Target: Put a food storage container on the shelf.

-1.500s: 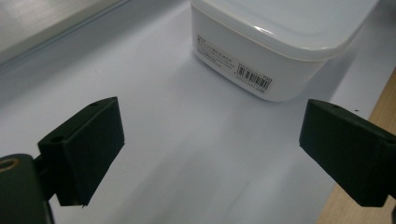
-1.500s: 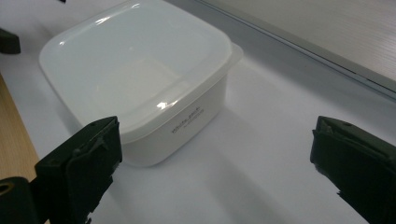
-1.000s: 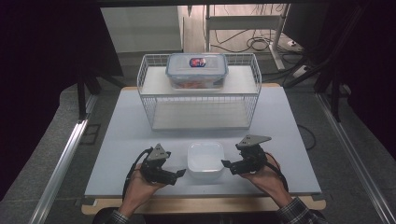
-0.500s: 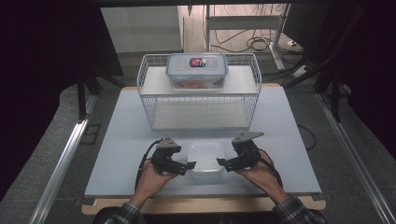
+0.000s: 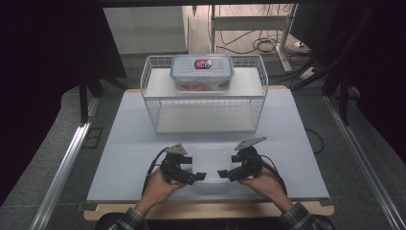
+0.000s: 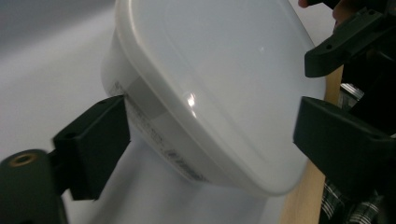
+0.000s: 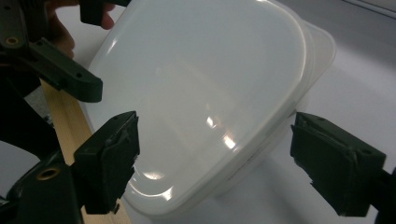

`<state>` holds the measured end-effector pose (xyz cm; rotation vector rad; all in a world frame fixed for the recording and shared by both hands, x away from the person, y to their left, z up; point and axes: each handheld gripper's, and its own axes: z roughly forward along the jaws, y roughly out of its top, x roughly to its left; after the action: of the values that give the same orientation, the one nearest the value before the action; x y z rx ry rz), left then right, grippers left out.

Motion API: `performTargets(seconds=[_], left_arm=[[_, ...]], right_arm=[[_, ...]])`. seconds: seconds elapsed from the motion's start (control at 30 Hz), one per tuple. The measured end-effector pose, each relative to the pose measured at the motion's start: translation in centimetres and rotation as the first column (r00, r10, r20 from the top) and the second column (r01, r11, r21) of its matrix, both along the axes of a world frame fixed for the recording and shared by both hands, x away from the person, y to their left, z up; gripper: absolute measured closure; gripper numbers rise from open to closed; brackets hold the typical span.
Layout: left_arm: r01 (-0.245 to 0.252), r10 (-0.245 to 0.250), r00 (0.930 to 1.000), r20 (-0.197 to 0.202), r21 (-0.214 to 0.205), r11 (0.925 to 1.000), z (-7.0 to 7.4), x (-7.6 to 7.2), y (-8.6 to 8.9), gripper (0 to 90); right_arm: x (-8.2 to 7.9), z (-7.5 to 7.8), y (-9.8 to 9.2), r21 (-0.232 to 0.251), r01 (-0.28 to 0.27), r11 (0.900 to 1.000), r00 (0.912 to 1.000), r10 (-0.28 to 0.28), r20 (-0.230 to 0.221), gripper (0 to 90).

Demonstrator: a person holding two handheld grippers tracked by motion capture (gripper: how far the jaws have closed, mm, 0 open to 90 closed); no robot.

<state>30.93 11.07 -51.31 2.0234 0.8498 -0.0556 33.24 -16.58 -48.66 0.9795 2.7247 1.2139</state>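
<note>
Near edge: I see both of my hands coming in at the bottom centre of the high view, over the wooden table lip (image 5: 143,211).
Left gripper (image 5: 195,176): its jaws have just been closing and now straddle the left end of the white lidded tub (image 5: 210,165). In the left gripper view one jaw touches the tub's wall just under the lid rim; the other stands off the far side, so I call it released, not clamped.
Right gripper (image 5: 224,173): its jaws have just been closing too, and bracket the tub's right end. The right gripper view shows gaps at both jaws, though glare makes the near one hard to judge.
White lidded tub: lower centre of the frame, resting on the grey mat (image 5: 119,153), lid on. I hold it from both ends so that it should lift level.
Wire rack (image 5: 153,103): upper centre, beyond the tub, well apart.
Clear clip-lid box (image 5: 202,72): on top of the rack, something red inside.
</note>
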Motion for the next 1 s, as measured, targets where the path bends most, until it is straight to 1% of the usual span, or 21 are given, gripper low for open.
performTargets(seconds=[0.03,0.07,0.1,0.13,0.17,0.2,0.23,0.27,0.3,0.33,0.4,0.43,0.53,0.57,0.6,0.63,0.7,0.73,0.8,0.83,1.0], left_arm=[[-0.008,0.008,0.9997,-0.025,-0.015,0.9999,0.0,-0.2,0.4,19.3],[-0.008,0.008,0.9997,-0.025,-0.015,0.9999,0.0,-0.2,0.4,21.8],[-0.010,0.010,0.9993,-0.036,-0.021,0.9997,0.0,-0.3,0.6,24.5],[-0.013,0.012,0.9989,-0.045,-0.023,0.9996,0.1,-0.4,0.8,24.5],[-0.027,0.026,0.9992,-0.029,-0.025,0.9993,0.5,-0.7,1.1,31.5],[-0.027,0.026,0.9992,-0.029,-0.025,0.9993,0.5,-0.7,1.1,39.4],[-0.063,0.063,0.9980,0.002,-0.031,0.9975,1.0,-1.1,1.5,48.6],[-0.066,0.066,0.9978,-0.008,-0.029,0.9974,1.1,-1.1,1.5,52.4],[-0.066,0.066,0.9978,-0.008,-0.029,0.9974,1.1,-1.1,1.5,54.4],[-0.076,0.075,0.9970,-0.019,-0.041,0.9963,1.0,-1.2,1.6,54.4],[-0.093,0.090,0.9947,-0.050,-0.071,0.9931,0.9,-1.1,1.9,58.5],[-0.113,0.107,0.9924,-0.060,-0.094,0.9892,0.9,-1.2,2.1,62.9],[-0.129,0.122,0.9901,-0.070,-0.106,0.9859,1.0,-1.2,2.2,67.4],[-0.143,0.133,0.9875,-0.084,-0.129,0.9812,1.1,-1.3,2.3,73.6],[-0.143,0.133,0.9875,-0.084,-0.129,0.9812,1.1,-1.3,2.3,76.5],[-0.146,0.134,0.9868,-0.091,-0.138,0.9796,1.0,-1.2,2.5,78.3],[-0.153,0.137,0.9847,-0.108,-0.157,0.9758,0.8,-1.2,2.6,78.9],[-0.153,0.137,0.9847,-0.108,-0.157,0.9758,0.8,-1.2,2.6,79.2],[-0.164,0.152,0.9841,-0.092,-0.148,0.9753,0.8,-1.3,2.6,79.8],[-0.169,0.162,0.9846,-0.064,-0.125,0.9776,1.0,-1.4,2.4,80.6],[-0.186,0.182,0.9823,-0.045,-0.112,0.9762,1.1,-1.6,2.3,80.6]], right_arm=[[-0.4,0.2,0.0,-0.008,0.009,0.9999,0.9999,-0.009,0.012,22.8],[-0.4,0.2,0.0,-0.008,0.009,0.9999,0.9999,-0.009,0.012,22.8],[-0.6,0.5,-0.3,-0.010,0.020,0.9997,0.9996,-0.020,0.021,29.6],[-0.6,0.5,-0.3,-0.010,0.020,0.9997,0.9996,-0.020,0.021,29.6],[-0.8,0.8,-0.6,0.002,0.035,0.9994,0.9992,-0.035,0.021,37.0],[-0.8,0.8,-0.6,0.002,0.035,0.9994,0.9992,-0.035,0.021,37.0],[-0.9,1.0,-1.1,0.015,0.065,0.9978,0.9972,-0.066,0.035,45.8],[-0.8,1.0,-1.3,0.022,0.071,0.9972,0.9973,-0.072,0.015,49.3],[-0.8,1.0,-1.3,0.022,0.071,0.9972,0.9973,-0.072,0.015,49.3],[-0.7,1.1,-1.5,0.037,0.078,0.9963,0.9969,-0.078,0.004,52.3],[-0.7,1.1,-1.8,0.057,0.097,0.9936,0.9952,-0.096,-0.021,57.2],[-0.7,1.2,-2.0,0.075,0.122,0.9897,0.9920,-0.119,-0.042,61.3],[-0.8,1.4,-2.1,0.081,0.138,0.9871,0.9902,-0.136,-0.029,65.2],[-0.9,1.7,-2.3,0.092,0.154,0.9838,0.9880,-0.154,-0.011,70.5],[-0.9,1.7,-2.3,0.092,0.154,0.9838,0.9880,-0.154,-0.011,70.5],[-0.9,1.7,-2.4,0.096,0.159,0.9826,0.9872,-0.160,0.001,74.1],[-0.9,1.6,-2.5,0.106,0.162,0.9811,0.9866,-0.163,0.003,74.5],[-0.9,1.6,-2.5,0.106,0.162,0.9811,0.9866,-0.163,0.003,74.5],[-1.0,1.6,-2.5,0.110,0.170,0.9793,0.9853,-0.171,0.003,75.9],[-1.1,1.5,-2.4,0.113,0.177,0.9778,0.9838,-0.179,0.009,77.7],[-1.1,1.4,-2.3,0.114,0.184,0.9763,0.9817,-0.188,0.027,78.0]])
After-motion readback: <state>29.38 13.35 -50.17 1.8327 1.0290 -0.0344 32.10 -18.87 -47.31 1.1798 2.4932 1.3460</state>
